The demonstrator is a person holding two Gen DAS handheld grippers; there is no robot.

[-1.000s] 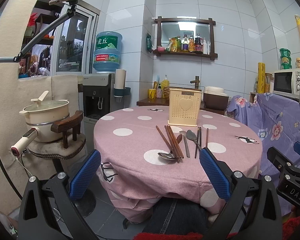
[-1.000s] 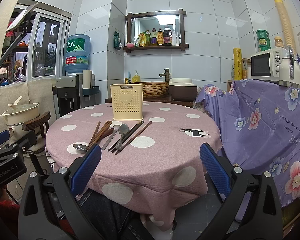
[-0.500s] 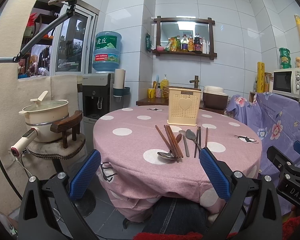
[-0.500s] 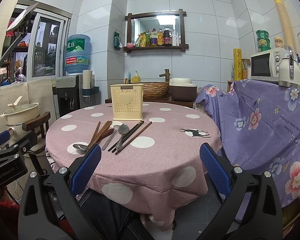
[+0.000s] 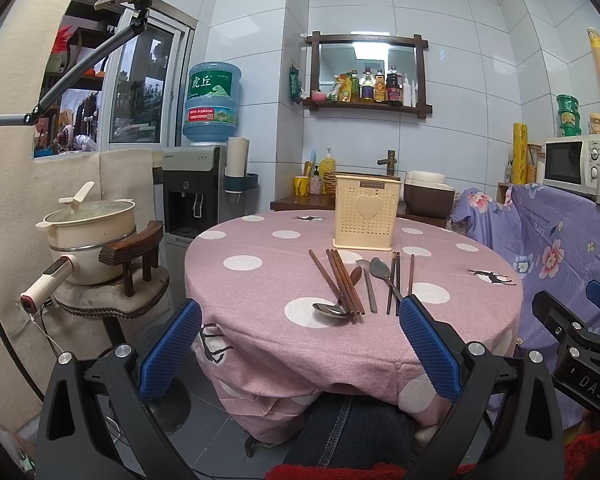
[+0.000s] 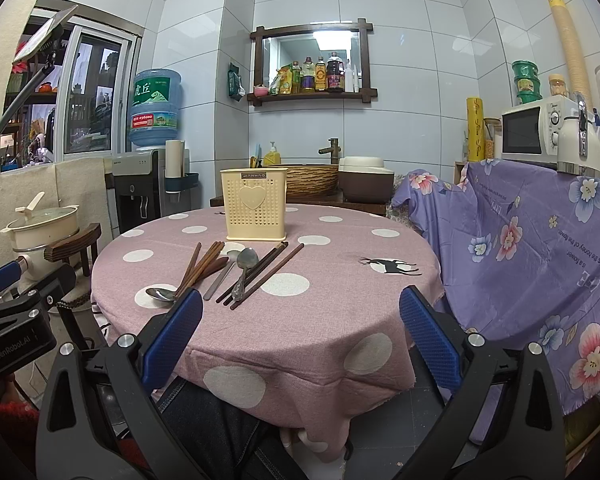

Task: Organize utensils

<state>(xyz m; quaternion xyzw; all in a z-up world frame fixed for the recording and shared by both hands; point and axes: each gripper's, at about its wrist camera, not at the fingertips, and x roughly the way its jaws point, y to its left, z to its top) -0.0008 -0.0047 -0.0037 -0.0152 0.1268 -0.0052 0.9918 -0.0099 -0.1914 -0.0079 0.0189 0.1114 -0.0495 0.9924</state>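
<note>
A cream perforated utensil holder stands upright on the round pink polka-dot table. In front of it lie several brown chopsticks, dark chopsticks and steel spoons. My left gripper is open and empty, below the table's near edge. My right gripper is open and empty, over the near edge, short of the utensils.
A cream pot sits on a stool at the left, beside a water dispenser. A purple floral cloth covers furniture at the right, with a microwave on top. A counter with a sink bowl stands behind the table.
</note>
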